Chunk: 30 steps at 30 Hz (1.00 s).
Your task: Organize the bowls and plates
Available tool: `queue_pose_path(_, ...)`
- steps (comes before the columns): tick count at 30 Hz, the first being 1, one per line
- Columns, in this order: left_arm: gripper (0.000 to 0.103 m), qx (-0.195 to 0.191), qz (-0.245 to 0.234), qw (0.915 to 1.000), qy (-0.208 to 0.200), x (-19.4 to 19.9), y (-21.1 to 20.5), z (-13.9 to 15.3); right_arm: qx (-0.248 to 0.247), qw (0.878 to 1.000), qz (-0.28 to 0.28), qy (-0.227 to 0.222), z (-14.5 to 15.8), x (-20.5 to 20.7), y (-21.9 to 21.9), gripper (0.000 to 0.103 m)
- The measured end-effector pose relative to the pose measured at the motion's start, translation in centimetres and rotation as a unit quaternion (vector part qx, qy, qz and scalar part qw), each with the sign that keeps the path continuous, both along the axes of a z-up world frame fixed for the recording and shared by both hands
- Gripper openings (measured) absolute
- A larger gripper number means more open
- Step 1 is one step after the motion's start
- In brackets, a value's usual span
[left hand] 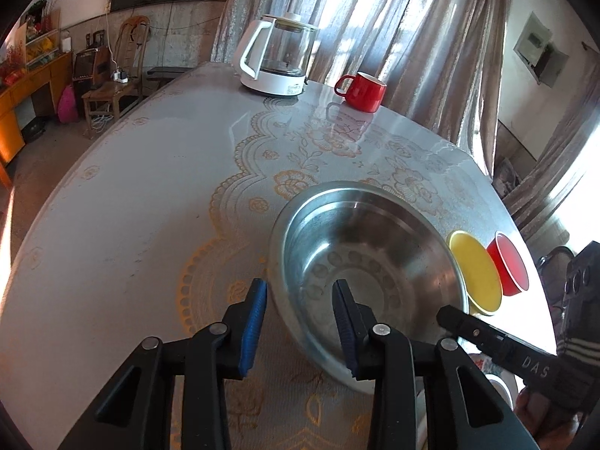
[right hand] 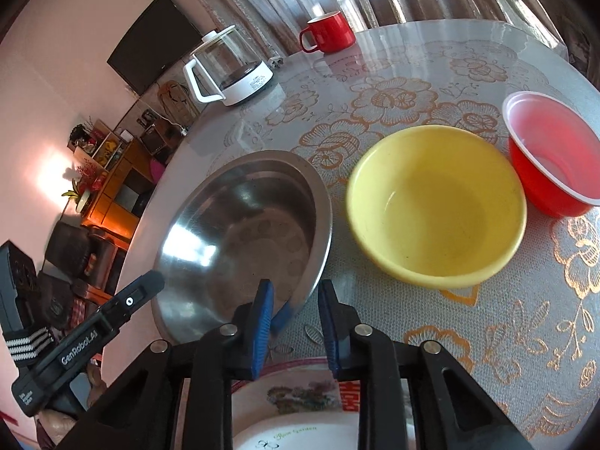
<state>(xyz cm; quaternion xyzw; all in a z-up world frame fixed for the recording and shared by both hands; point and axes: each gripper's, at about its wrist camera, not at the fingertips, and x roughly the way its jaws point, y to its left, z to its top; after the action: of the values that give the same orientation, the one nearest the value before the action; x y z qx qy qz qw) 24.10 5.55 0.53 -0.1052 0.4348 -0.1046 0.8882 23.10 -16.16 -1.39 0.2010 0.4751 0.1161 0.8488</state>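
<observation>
A steel bowl (left hand: 369, 251) sits on the lace-covered table, with a yellow bowl (left hand: 477, 275) and a red plastic bowl (left hand: 510, 268) to its right. My left gripper (left hand: 300, 318) is open, its jaws astride the steel bowl's near-left rim without gripping it. In the right wrist view the steel bowl (right hand: 240, 236), yellow bowl (right hand: 437, 206) and red bowl (right hand: 555, 157) stand in a row. My right gripper (right hand: 294, 328) is open and empty, just above the steel bowl's near-right rim, over white flowered plates (right hand: 300, 412).
A glass kettle on a white base (left hand: 277, 56) and a red mug (left hand: 362, 90) stand at the table's far side. The table edge (left hand: 56, 232) curves round on the left. Curtains hang behind; chairs and cabinets stand left.
</observation>
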Motion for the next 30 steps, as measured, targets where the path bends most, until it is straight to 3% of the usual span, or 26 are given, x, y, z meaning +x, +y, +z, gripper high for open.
queue_pose_path(12, 0.029, 0.0, -0.011, 0.9998, -0.016, -1.3, 0.2, -0.4, -0.036, 0.999, 0.01, -0.005, -0.1, 0.4, 0.9, 0.02)
queue_pose_path(30, 0.029, -0.001, 0.01, 0.9993, -0.036, -6.8, 3.0, -0.3, -0.032, 0.998, 0.047, -0.007, 0.2, -0.4, 3.4, 0.02)
